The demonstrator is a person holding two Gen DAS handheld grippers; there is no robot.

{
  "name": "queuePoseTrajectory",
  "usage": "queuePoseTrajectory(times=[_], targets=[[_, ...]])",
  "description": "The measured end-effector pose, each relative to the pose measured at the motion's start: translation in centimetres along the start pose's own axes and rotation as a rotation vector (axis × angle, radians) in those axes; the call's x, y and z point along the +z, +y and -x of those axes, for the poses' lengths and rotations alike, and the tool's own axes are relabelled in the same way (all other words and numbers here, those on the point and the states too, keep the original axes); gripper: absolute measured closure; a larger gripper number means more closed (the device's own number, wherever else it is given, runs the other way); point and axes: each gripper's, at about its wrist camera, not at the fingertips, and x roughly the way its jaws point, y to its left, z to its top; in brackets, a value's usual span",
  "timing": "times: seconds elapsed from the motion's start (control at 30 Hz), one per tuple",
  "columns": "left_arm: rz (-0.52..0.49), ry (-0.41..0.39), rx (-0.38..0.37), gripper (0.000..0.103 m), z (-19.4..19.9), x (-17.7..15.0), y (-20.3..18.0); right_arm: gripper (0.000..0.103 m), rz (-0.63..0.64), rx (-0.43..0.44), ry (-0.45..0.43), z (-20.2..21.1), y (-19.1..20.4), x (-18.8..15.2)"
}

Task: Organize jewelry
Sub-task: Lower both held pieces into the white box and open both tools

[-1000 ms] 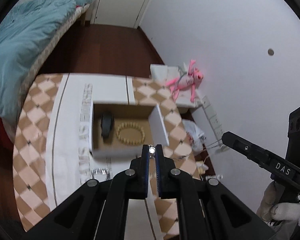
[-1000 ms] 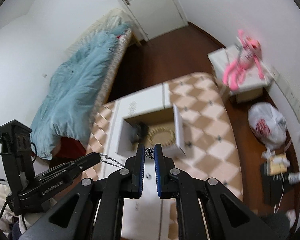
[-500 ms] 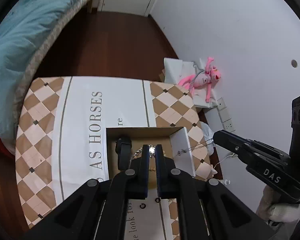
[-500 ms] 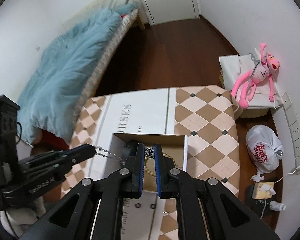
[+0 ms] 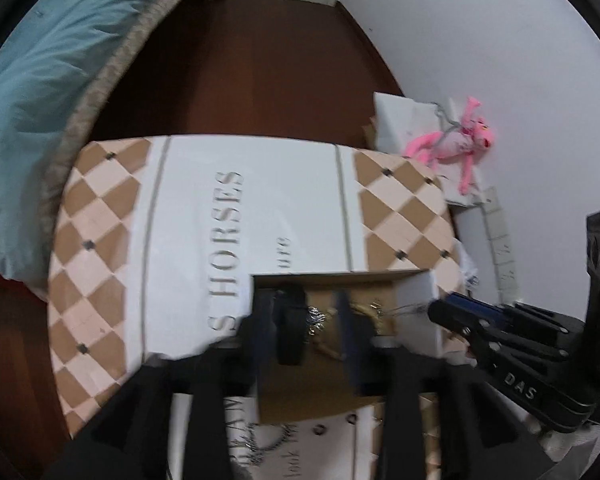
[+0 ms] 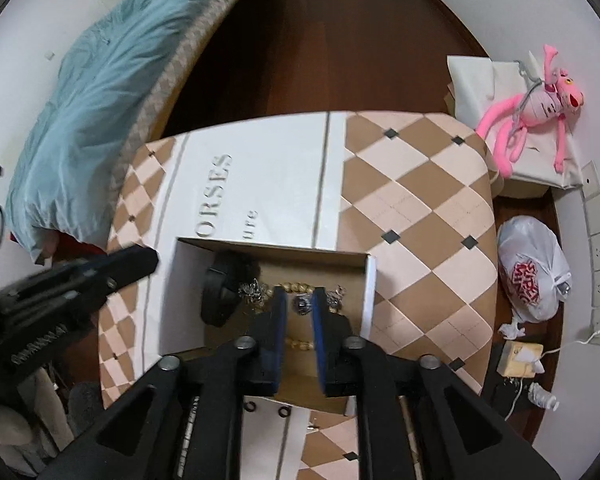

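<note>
Both grippers, left [image 5: 304, 332] and right [image 6: 298, 312], have opened since 0.5 s ago; the silver chain [image 6: 252, 290] now lies in the box [image 6: 370, 284], 12 o'clock of the fingers; placement complete

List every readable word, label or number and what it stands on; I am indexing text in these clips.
"S HORSES": large grey letters on the white centre panel of the checkered tablecloth; the right wrist view shows only "ORSES".
"ure": smaller grey letters beside them, same white panel.
"DAS": white letters on the black body of the right gripper.
Red print on the white plastic bag: not readable.
Cursive print at the cloth's near edge and white lettering on the left gripper: too blurred.
</note>
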Motion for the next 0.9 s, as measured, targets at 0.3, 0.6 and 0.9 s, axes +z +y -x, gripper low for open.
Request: queuePoseTrajectory(times=[0.3,0.6,0.9], targets=[[-0.015,-0.054,0.178,0.009,-0.9,-2.7,1.5,0.011,-0.006,-0.157,-0.006,-1.0,-0.2,-3.1],[-0.033,-0.095,0.260,0.003,-1.7,-6.2,1.9,0.005,-0.020,-0.287,-0.007,-2.4,-0.4,-6.7],[-0.021,-0.125,0.234,0.003,0.1,-7.8,1.4,0.005,-0.045,-0.271,-0.079,-0.1,0.2,-8.4]])
